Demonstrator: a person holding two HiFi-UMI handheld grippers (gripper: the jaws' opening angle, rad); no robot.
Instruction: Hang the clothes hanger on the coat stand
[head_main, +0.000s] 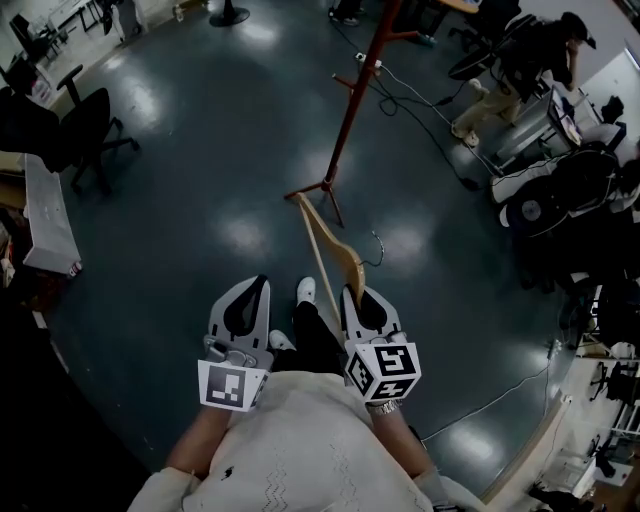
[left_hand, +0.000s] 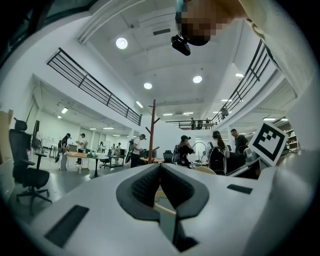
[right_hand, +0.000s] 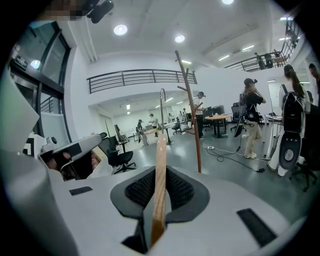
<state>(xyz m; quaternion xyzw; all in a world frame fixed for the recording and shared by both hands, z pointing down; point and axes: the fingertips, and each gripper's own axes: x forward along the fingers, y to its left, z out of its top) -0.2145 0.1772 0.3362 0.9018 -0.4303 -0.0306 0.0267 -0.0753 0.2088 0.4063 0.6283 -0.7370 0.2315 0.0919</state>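
Note:
A wooden clothes hanger (head_main: 330, 245) with a metal hook (right_hand: 162, 107) stands edge-on in my right gripper (head_main: 352, 298), which is shut on its lower end (right_hand: 159, 200). The red-brown coat stand (head_main: 352, 95) rises from the dark floor ahead of me, its pegs up high (right_hand: 187, 82); it stands some way beyond the hanger. My left gripper (head_main: 252, 295) is held beside the right one, shut with nothing between its jaws. The coat stand also shows far off in the left gripper view (left_hand: 152, 131).
A black office chair (head_main: 85, 130) stands to the left. Cables (head_main: 430, 110) run over the floor right of the stand. People, desks and equipment (head_main: 545, 190) fill the right side. The person's shoes (head_main: 306, 290) are below the grippers.

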